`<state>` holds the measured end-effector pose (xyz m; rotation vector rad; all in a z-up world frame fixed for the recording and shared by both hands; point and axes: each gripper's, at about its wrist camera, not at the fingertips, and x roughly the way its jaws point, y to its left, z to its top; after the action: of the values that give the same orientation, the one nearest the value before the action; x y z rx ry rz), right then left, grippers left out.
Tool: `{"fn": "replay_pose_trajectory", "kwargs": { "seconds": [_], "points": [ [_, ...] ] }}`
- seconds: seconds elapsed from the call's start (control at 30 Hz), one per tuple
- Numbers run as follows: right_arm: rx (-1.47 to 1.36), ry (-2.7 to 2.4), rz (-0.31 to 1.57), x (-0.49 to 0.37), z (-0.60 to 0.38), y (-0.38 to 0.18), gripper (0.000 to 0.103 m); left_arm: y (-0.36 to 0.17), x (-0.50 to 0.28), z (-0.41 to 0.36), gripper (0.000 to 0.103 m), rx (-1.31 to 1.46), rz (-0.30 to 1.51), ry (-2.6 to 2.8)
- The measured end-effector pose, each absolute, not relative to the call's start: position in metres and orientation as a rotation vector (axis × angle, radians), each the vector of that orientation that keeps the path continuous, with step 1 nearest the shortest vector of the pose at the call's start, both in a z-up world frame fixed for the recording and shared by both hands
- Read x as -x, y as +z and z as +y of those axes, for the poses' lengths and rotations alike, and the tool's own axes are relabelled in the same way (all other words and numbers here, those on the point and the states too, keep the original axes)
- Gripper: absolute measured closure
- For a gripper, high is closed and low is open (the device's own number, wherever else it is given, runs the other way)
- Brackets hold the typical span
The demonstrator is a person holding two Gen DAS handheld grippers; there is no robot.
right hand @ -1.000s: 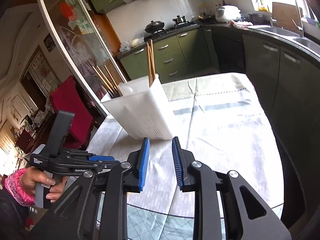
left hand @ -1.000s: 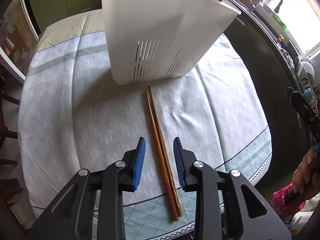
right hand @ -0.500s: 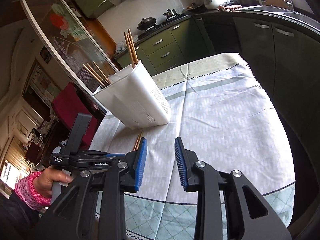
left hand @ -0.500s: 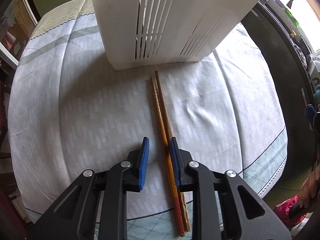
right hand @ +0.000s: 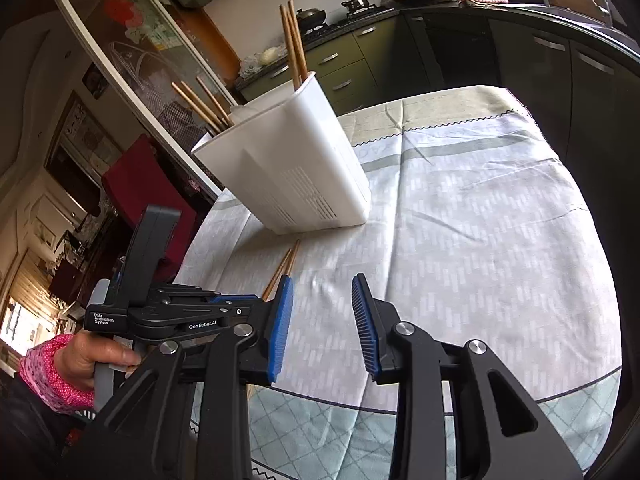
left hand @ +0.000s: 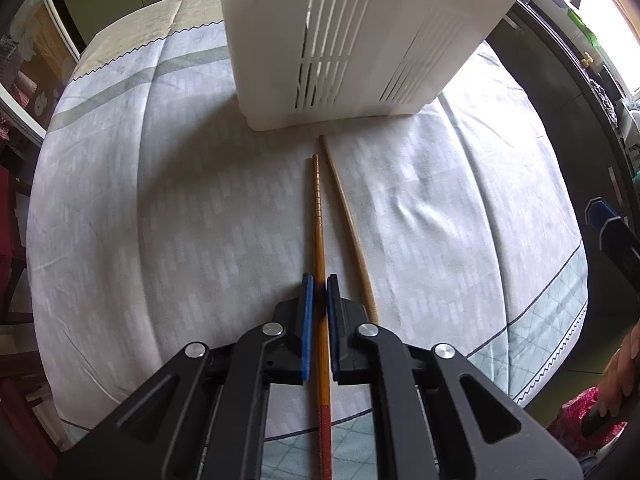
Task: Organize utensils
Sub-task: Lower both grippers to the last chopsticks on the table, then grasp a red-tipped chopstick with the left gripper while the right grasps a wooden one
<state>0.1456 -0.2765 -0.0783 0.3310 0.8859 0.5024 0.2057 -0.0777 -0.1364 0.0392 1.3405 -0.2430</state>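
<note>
An orange chopstick point(left hand: 319, 240) lies on the tablecloth point(left hand: 160, 216) just near of the white utensil holder point(left hand: 352, 40), pinched between the pads of the left gripper point(left hand: 319, 292), whose jaws have just closed on it. A paler chopstick point(left hand: 352, 220) lies just right, free. The right gripper point(right hand: 322, 308) hovers spread and empty above the cloth.

Holder point(left hand: 360, 40) standing on clothed counter point(left hand: 160, 220), far side. Two chopsticks point(left hand: 348, 216) lying flat on counter just before holder, tips toward it, spread apart at far end. Left gripper point(left hand: 320, 308) clamped on left chopstick point(left hand: 319, 220); other just right of it. More chopsticks point(right hand: 294, 46) upright in holder. Right gripper point(right hand: 322, 320) above counter, right of the pair.
</note>
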Motion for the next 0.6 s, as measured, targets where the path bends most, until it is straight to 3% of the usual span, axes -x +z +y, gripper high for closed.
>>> {"fn": "replay_pose_trajectory", "kwargs": {
  "seconds": [0.47,0.6],
  "points": [
    [0.047,0.500,1.080,-0.181,-0.138,-0.128,0.069,-0.129,-0.201,-0.003,0.095,0.036,1.338,-0.143],
    [0.118,0.448,1.093,-0.187,-0.115,-0.139,0.069,-0.126,-0.195,0.014,0.090,0.043,1.336,-0.150]
  ]
}}
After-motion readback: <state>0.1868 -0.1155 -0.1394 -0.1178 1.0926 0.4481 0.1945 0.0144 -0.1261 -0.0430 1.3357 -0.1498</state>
